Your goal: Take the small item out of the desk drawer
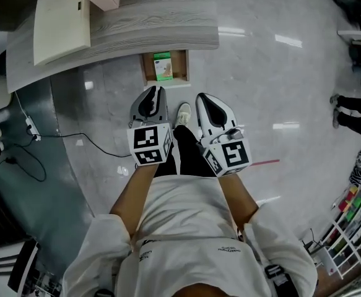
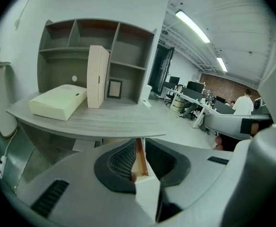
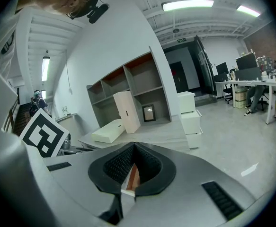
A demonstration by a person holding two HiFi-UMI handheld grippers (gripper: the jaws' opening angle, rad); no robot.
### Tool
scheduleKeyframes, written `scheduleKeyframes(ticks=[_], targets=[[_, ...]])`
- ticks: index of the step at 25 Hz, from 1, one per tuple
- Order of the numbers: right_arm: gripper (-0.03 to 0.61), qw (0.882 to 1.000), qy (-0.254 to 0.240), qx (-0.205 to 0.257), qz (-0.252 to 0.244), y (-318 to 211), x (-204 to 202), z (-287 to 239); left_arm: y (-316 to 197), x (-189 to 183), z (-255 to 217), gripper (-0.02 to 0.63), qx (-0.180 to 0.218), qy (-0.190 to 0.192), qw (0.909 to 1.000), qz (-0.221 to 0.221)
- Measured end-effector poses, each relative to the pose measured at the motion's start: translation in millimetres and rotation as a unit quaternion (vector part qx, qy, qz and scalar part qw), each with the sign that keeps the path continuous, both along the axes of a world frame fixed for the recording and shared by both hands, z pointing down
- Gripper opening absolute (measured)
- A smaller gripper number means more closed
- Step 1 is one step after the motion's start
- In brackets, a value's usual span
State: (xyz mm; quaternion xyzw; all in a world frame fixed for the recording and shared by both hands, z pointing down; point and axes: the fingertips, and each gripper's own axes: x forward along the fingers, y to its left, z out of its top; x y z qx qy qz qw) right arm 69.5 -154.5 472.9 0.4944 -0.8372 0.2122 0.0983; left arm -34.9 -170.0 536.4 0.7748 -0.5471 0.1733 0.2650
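Note:
Below the grey wood desk [image 1: 161,26] a small wooden drawer [image 1: 165,67] stands pulled out, and a small green item [image 1: 163,66] lies in it. Both grippers hover side by side above the floor, just nearer to me than the drawer. My left gripper [image 1: 153,93] points at the drawer's front; its jaws stand slightly apart with nothing between them. In the left gripper view [image 2: 138,143] the drawer's wooden edge [image 2: 140,159] shows through that narrow gap. My right gripper [image 1: 204,99] is empty, its tips meeting [image 3: 134,148].
A flat cream box [image 1: 59,20] and an upright cream box [image 2: 97,74] sit on the desk in front of a cubby shelf [image 2: 123,51]. A cable [image 1: 75,138] and power strip [image 1: 30,127] lie on the floor at left. White stacked drawer units [image 3: 190,117] stand beyond the desk. A person's legs [image 1: 353,113] are at far right.

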Motion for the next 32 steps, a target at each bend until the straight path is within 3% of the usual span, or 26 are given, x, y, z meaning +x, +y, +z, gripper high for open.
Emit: scheduleKeyframes(ticks=[14,32], targets=[[0.031,0.999,-0.004,-0.028,-0.019,1,-5,56,-21,6,86,0.212,-0.079,0.01,0.9965,-0.026],[0.031,0.998,-0.002,-0.052,-0.019,-1,5,109,-50,20,169,0.318,-0.137,0.003,0.9899,-0.037]])
